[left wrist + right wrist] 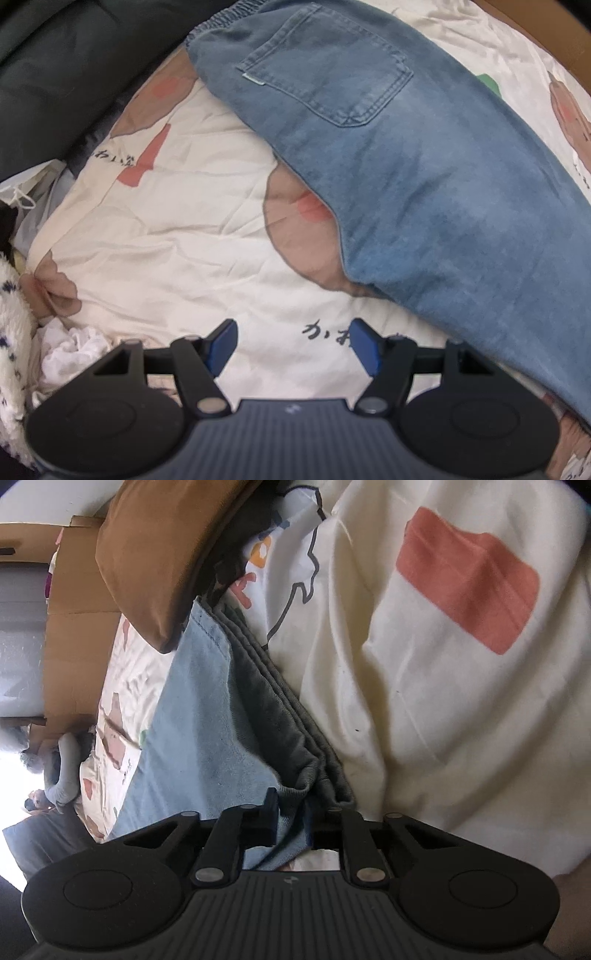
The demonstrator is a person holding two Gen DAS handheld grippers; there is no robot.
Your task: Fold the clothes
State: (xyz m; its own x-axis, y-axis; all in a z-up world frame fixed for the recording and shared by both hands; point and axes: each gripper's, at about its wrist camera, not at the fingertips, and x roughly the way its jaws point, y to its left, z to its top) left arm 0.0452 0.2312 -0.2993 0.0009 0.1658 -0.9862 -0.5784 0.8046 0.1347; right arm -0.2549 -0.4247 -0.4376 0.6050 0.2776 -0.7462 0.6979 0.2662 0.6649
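A pair of blue jeans [406, 166] lies across the cream printed bedsheet [177, 221], back pocket up, running from the top centre to the lower right. My left gripper [293, 343] hovers over bare sheet just left of the jeans, pointing down, open with nothing between its blue pads. In the right wrist view the jeans [199, 720] show their pale side and stacked grey edges. My right gripper [295, 812] is shut on a bunched edge of the jeans, and the fabric hides its right finger.
A dark cushion [55, 74] fills the upper left. A fluffy white item [11, 332] and a crumpled white cloth [74, 350] lie at the left edge. A brown pillow [155, 554] and a cardboard box [74, 627] stand beyond the jeans, with a cream quilt [443, 701] beside them.
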